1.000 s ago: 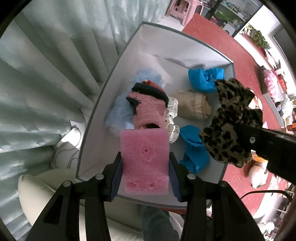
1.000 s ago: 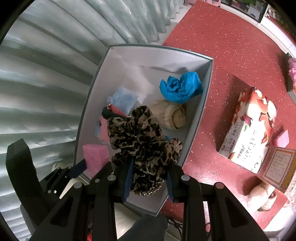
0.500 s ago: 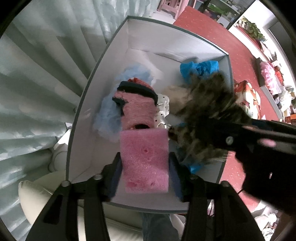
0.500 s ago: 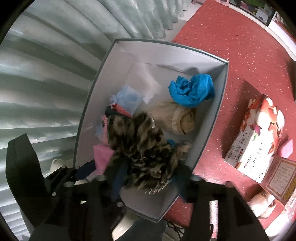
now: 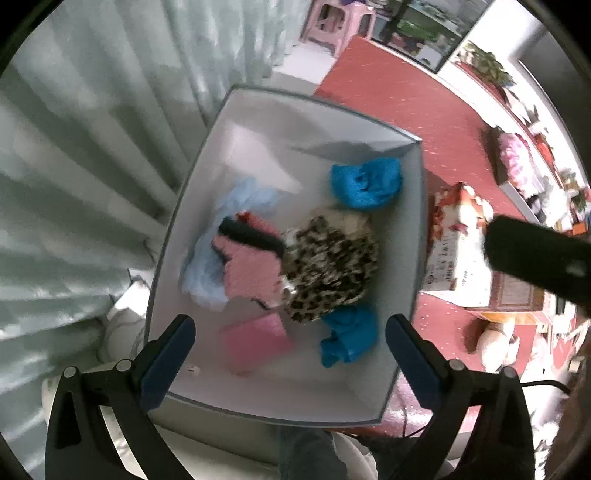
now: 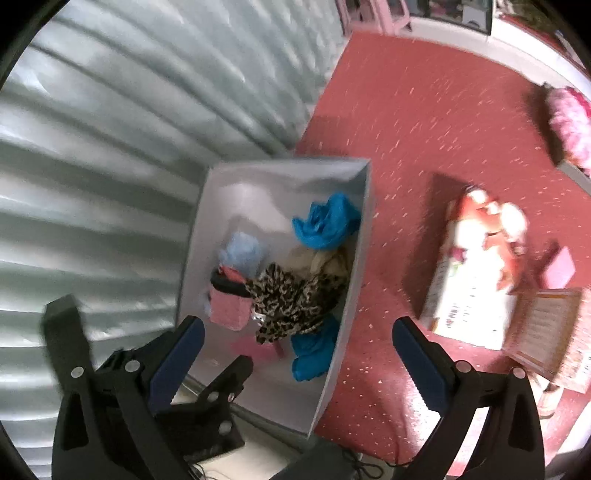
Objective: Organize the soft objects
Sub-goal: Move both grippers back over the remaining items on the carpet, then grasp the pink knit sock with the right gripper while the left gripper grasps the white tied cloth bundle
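Observation:
A grey open box [image 5: 415, 236] [image 6: 347, 306] holds soft things. A leopard-print cloth [image 5: 332, 269] [image 6: 291, 299] lies in its middle. A pink foam sponge [image 5: 255, 341] [image 6: 258, 349] lies at the near end. Two blue cloths [image 5: 365, 182] [image 5: 349, 339], a pink and black knit piece [image 5: 249, 264], a pale blue cloth [image 5: 207, 269] and a beige cloth [image 6: 317, 260] lie around them. My left gripper [image 5: 290, 354] is open and empty above the box's near end. My right gripper [image 6: 297, 356] is open and empty, higher above the box.
A pale curtain [image 5: 92, 147] hangs left of the box. A red speckled floor [image 6: 424, 129] lies to the right, with a floral carton [image 6: 476, 266] [image 5: 458, 251] and a small pink block [image 6: 559, 267] on it. A pink stool [image 5: 332, 22] stands far back.
Both grippers opened and pulled up and back. The pink sponge dropped from the left gripper and the leopard cloth dropped from the right gripper into the box.

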Demonstrator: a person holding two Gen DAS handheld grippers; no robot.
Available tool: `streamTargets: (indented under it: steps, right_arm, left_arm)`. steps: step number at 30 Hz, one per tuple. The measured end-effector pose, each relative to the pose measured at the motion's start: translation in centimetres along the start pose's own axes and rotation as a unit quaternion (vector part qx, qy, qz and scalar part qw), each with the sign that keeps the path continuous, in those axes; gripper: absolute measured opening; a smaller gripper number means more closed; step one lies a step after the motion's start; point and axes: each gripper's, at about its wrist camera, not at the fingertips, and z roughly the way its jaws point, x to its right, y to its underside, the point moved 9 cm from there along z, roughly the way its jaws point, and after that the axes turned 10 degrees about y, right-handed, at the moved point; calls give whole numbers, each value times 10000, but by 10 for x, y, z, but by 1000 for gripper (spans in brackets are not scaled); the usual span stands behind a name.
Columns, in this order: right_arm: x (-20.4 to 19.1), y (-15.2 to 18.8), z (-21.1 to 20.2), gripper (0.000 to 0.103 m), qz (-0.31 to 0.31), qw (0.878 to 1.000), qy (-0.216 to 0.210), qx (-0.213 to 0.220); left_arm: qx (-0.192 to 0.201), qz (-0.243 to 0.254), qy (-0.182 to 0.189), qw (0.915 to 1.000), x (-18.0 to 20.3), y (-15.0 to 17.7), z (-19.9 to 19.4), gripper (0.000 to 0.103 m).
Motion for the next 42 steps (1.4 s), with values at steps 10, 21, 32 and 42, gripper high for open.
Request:
streamTargets:
  steps: [10,21,32,42]
  right_arm:
    - [92,58,-132,102,684,9911,-11,1141]
    - [283,180,-43,102,2820,9524,1146,-187]
    - [303,150,50,102,2384,9671,855,-249]
    - [272,177,57,67,1800,9797,638,-605]
  left_arm:
    - [-240,1561,384,9867,115,5,2,103]
    - [-1119,2048,424,9715,189,53,51,103]
    - [-1447,1951,24,9701,197,87,77,103]
    - [-1783,1829,-210,9666,192,108,103,103]
